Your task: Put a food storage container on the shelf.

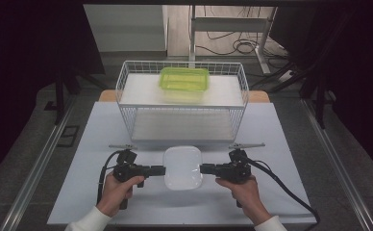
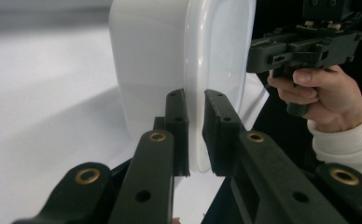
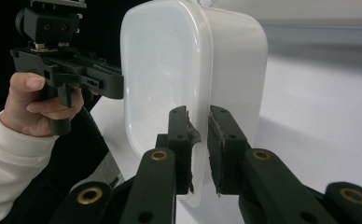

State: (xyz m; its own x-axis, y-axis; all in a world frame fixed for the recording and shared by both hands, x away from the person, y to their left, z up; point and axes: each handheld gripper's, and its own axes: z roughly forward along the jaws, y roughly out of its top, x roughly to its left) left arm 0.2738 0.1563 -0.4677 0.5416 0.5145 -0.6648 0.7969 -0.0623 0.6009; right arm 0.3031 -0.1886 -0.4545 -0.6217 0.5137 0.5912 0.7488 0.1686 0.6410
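**Both claws pinch the white container**

The left gripper (image 1: 163,169) and right gripper (image 1: 203,168) each clamp narrowly on opposite rims of the white container (image 1: 182,166), low centre of the high view, in front of the wire basket (image 1: 127,103).

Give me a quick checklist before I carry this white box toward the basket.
1. Left gripper clamped on the white box rim: ok.
2. Right gripper clamped on the opposite rim: ok.
3. Box held level between both grippers: ok.
4. Box clear of the table: cannot tell.
5. Wire basket has free space beside the green box: ok.
6. Cables free of the box: ok.
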